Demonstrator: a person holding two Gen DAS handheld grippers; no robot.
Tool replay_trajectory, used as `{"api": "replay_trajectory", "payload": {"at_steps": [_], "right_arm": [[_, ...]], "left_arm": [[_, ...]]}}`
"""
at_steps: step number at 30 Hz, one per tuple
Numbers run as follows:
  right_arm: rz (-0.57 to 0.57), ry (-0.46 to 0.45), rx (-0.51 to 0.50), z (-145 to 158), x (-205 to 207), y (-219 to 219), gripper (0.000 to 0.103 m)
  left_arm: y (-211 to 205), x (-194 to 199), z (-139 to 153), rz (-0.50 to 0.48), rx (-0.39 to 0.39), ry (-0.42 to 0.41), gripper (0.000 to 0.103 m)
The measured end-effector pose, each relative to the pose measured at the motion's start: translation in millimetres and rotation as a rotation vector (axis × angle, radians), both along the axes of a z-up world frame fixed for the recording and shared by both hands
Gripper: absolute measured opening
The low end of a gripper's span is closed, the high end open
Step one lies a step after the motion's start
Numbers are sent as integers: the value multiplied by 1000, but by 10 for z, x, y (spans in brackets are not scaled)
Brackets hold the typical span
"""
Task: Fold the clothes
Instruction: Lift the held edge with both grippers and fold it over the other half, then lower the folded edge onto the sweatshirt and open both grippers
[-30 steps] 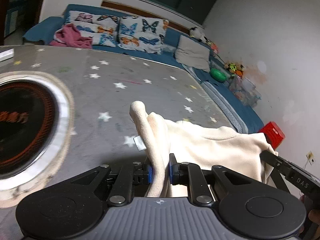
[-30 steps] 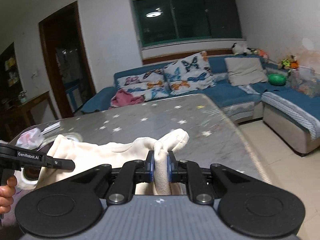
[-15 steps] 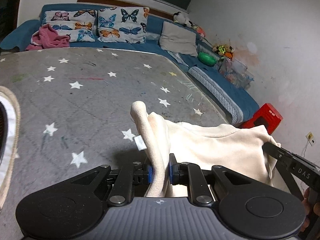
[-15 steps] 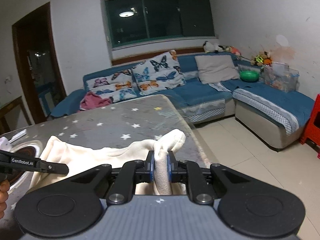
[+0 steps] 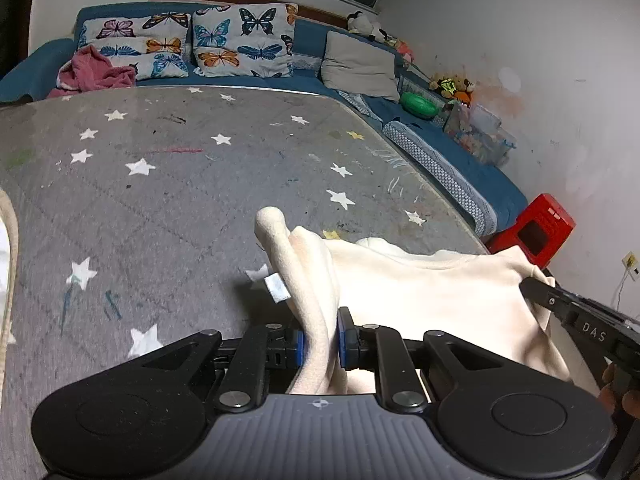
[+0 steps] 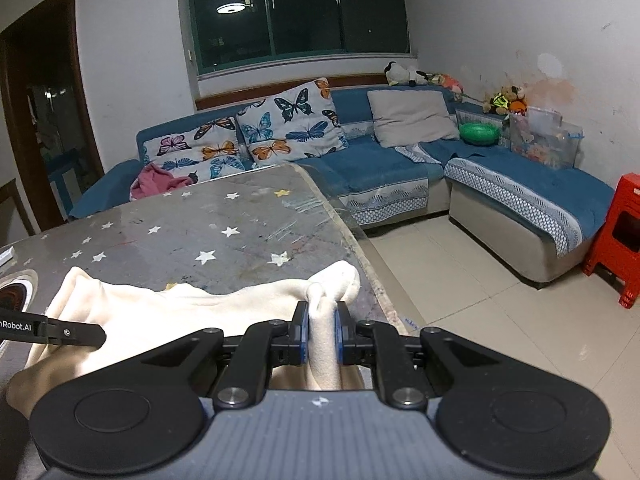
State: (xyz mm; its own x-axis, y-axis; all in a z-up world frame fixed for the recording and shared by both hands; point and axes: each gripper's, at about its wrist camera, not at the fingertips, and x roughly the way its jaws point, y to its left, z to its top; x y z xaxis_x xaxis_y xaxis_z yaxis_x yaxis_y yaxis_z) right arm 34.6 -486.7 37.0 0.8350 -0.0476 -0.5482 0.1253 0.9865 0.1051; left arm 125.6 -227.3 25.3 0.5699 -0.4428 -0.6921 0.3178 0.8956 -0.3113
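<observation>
A cream fleece garment (image 5: 420, 292) hangs stretched between my two grippers over the near right part of the grey star-patterned table (image 5: 180, 184). My left gripper (image 5: 319, 346) is shut on one bunched corner; a white label sticks out beside it. My right gripper (image 6: 321, 336) is shut on the other corner of the garment (image 6: 192, 312), near the table's right edge. Each gripper shows at the side of the other's view.
A round induction hob (image 6: 12, 292) is set into the table at the left. A blue corner sofa (image 6: 380, 176) with butterfly cushions and a pink cloth (image 5: 96, 72) lies beyond. A red stool (image 6: 624, 236) stands on the tiled floor at right.
Both grippers have carried the garment to the right along the table; the hob has slid out of the left wrist view and the table's right edge and floor have come in.
</observation>
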Motion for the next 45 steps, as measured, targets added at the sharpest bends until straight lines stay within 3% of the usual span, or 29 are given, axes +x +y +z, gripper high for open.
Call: {"api": "replay_trajectory", "payload": {"at_steps": [5, 13, 15, 16, 26, 37, 45], "right_arm": [[-10, 8, -16, -23, 54, -31, 11], [-18, 65, -48, -119, 161, -45, 13], [-26, 70, -56, -123, 172, -52, 15], [-32, 70, -55, -116, 168, -60, 17], [15, 21, -61, 27, 122, 65, 23], [74, 74, -36, -115, 443, 249, 24], [79, 107, -58, -197, 554, 288, 26]], "left_arm": [[-110, 9, 5, -9, 37, -22, 17], [-117, 16, 1, -3, 67, -33, 27], [-122, 13, 13, 3, 89, -42, 39], [-116, 15, 20, 8, 97, -46, 40], [-118, 52, 91, 33, 116, -69, 42], [-98, 156, 32, 43, 133, -60, 46], [-86, 202, -11, 60, 155, -59, 55]]}}
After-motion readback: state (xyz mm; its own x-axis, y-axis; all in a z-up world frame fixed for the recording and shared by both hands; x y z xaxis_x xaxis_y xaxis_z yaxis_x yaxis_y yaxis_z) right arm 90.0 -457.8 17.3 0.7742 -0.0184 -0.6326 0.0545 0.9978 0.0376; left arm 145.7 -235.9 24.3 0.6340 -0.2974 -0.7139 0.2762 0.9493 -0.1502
